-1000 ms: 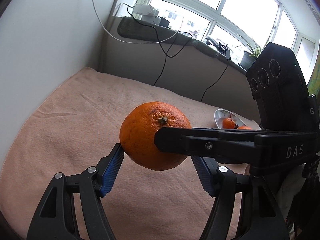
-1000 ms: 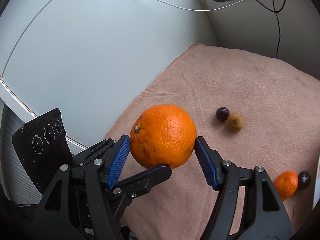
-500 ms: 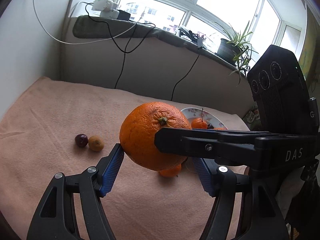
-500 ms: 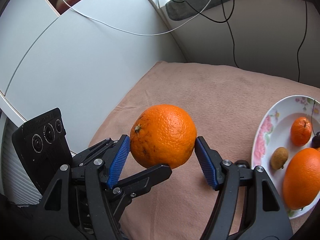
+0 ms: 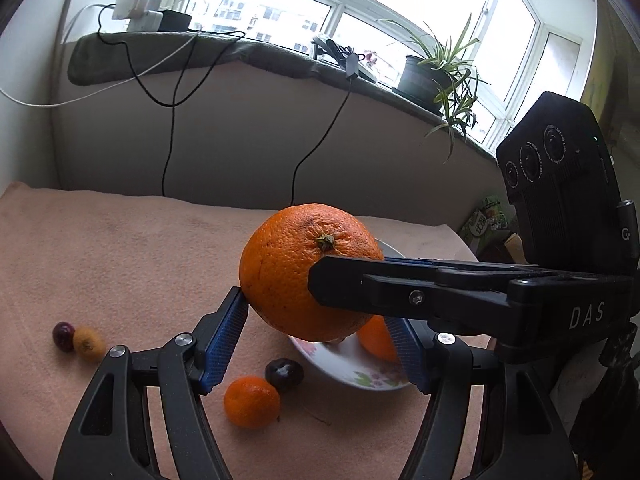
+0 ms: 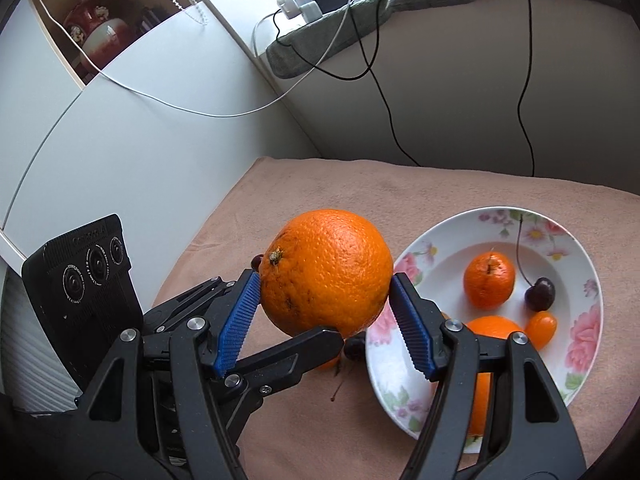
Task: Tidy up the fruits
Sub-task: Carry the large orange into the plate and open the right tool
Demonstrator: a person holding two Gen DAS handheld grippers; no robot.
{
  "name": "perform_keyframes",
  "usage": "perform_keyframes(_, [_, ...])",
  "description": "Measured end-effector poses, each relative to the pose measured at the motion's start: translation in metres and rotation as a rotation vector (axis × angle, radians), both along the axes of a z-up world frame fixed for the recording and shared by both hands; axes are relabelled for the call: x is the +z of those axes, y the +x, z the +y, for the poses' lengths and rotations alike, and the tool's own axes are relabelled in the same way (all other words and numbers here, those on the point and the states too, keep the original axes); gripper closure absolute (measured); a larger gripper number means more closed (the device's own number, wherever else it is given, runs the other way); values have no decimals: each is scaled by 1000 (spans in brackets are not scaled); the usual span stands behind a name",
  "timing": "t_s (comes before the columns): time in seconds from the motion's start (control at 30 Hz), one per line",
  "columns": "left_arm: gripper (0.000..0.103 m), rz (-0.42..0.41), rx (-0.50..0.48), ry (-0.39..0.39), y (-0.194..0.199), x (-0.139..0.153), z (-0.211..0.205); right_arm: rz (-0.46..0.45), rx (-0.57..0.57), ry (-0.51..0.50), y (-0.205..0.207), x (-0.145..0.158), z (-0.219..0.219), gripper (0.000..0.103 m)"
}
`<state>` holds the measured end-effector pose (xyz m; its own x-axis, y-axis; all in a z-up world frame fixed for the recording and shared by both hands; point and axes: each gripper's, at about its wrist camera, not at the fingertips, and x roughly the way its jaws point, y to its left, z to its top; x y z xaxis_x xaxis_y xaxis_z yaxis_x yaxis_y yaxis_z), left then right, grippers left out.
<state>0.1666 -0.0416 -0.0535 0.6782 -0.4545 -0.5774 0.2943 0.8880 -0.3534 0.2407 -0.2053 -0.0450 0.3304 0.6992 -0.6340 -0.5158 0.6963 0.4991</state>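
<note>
A large orange (image 5: 296, 276) (image 6: 326, 270) is held in the air by both grippers at once. My left gripper (image 5: 316, 344) is shut on it from its sides, and my right gripper (image 6: 326, 320) is shut on it crosswise. The orange hangs beside the near-left rim of a white flowered plate (image 6: 576, 236) (image 5: 360, 378). On the plate lie a mandarin (image 6: 489, 279), a cherry (image 6: 540, 293), a kumquat (image 6: 541, 329) and another orange (image 6: 492, 328).
On the pink cloth (image 5: 140, 248) lie a loose mandarin (image 5: 251, 401) and a dark cherry (image 5: 285, 374) by the plate, and a cherry (image 5: 63, 335) with a yellow fruit (image 5: 89, 343) further left. Cables hang from the window ledge (image 5: 248, 54). A white cabinet (image 6: 120, 140) stands left.
Both grippers swung right together with the orange. The plate and the loose fruits have come into view, and the orange now hangs at the plate's edge.
</note>
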Motion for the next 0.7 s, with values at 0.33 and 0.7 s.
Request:
perform_keyframes(0.33, [34,36,-42,-2,28,-8,-24,31,-57,-7,23,-10,-18,33])
perform_keyframes(0.7, [34,61,-37,36,42,-18,-33,50,-86,-38,33,-21,-16,33])
